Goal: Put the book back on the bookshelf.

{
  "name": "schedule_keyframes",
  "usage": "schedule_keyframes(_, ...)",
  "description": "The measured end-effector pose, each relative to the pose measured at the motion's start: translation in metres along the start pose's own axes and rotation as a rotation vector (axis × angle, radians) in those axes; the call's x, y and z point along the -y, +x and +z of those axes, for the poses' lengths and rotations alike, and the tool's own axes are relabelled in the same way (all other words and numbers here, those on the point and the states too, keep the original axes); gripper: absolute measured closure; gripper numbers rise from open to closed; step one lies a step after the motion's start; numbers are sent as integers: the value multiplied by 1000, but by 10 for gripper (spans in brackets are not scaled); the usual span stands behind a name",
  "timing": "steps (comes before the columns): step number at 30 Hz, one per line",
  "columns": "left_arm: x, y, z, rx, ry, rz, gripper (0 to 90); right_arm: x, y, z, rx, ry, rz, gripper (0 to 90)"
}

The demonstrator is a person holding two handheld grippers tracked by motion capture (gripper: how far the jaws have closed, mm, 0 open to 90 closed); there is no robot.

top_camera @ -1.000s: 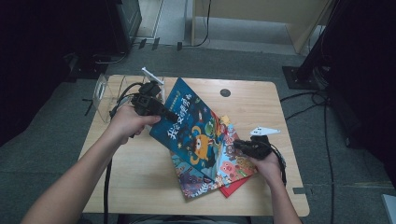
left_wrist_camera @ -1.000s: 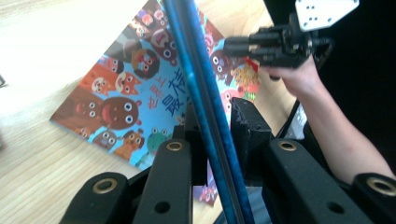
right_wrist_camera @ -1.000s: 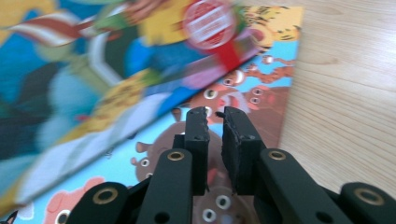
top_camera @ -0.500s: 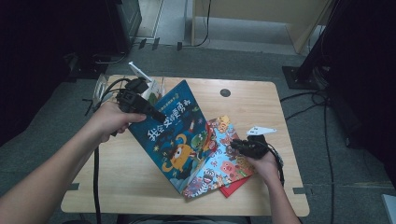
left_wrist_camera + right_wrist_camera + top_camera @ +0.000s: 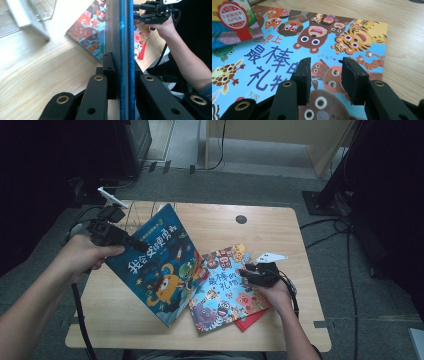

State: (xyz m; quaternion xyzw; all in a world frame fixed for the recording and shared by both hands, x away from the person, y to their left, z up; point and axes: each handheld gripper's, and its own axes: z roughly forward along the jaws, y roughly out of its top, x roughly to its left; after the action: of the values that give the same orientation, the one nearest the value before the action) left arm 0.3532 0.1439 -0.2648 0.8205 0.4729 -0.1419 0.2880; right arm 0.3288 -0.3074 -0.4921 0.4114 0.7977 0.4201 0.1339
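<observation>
My left gripper [image 5: 131, 242] is shut on the top edge of a dark blue picture book [image 5: 160, 265], which it holds raised and tilted over the left half of the table. In the left gripper view the blue book [image 5: 124, 37] stands edge-on between the pads of the left gripper [image 5: 122, 72]. A light blue animal picture book [image 5: 225, 290] lies flat on a red book [image 5: 252, 320]. My right gripper [image 5: 248, 270] rests at the animal book's right edge. Its jaws have just been opening. Nothing sits between the right gripper [image 5: 325, 75] pads, and the animal book [image 5: 287, 37] lies beneath them.
A clear wire-and-plastic rack [image 5: 135, 215] stands at the table's far left corner, close to the raised book. A black cable hole [image 5: 241, 219] sits in the wooden table [image 5: 280, 235] near its far edge. Cables trail off both sides of the table.
The left hand has carried the blue book leftward and upward, off the animal book. The right gripper's jaws have spread apart and shifted a little along the animal book.
</observation>
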Motion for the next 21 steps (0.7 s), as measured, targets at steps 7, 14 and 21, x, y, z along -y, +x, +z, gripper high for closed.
schedule_keyframes(7, 25, 10, -19, -16, -31, -47, 835, -6, 4, 8, 11, 1, -21, 566)
schedule_keyframes(14, 49, 21, -32, -35, -55, -98, 833, -12, 6, 15, 5, 8, -37, 561)
schedule_keyframes(21, 70, 33, -48, -56, -77, -150, 833, -16, 5, 20, -3, 15, -38, 569)
